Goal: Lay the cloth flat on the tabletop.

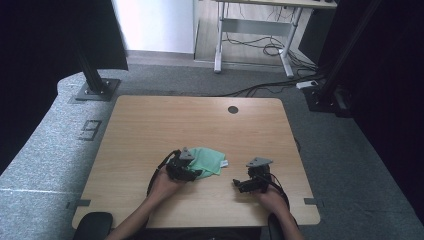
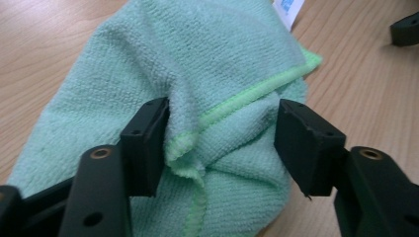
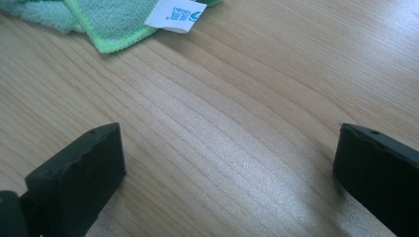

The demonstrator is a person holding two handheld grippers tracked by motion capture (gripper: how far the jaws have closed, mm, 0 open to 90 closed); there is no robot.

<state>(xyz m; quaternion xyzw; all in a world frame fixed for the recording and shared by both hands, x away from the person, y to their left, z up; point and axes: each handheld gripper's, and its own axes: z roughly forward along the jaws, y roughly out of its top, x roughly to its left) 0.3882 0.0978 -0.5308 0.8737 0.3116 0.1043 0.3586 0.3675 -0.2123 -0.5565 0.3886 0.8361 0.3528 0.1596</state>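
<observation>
Green cloth (image 1: 207, 160): crumpled on the wooden table (image 1: 150, 125), near its front edge, white label (image 3: 176, 15) at one corner. Left gripper (image 2: 222, 143): jaws partly open, straddling a raised fold, left pad touching it, right pad clear. Right gripper (image 3: 230, 163): jaws wide apart over bare wood, holding nothing, cloth just beyond.

Mint-green microfibre cloth (image 2: 207, 64): fuzzy, looped, matt, stitched brighter-green hem. Its care label (image 3: 176, 14): white, printed, smooth. Desk (image 3: 237, 123): light wood-grain laminate, slight sheen. Left claw (image 2: 222, 143): matt black plastic.

Wooden table (image 1: 150, 125) with round cable hole (image 1: 233, 109), grey carpet (image 1: 45, 150) (cables (image 1: 265, 48) beyond), second desk's legs (image 1: 218, 45)
</observation>
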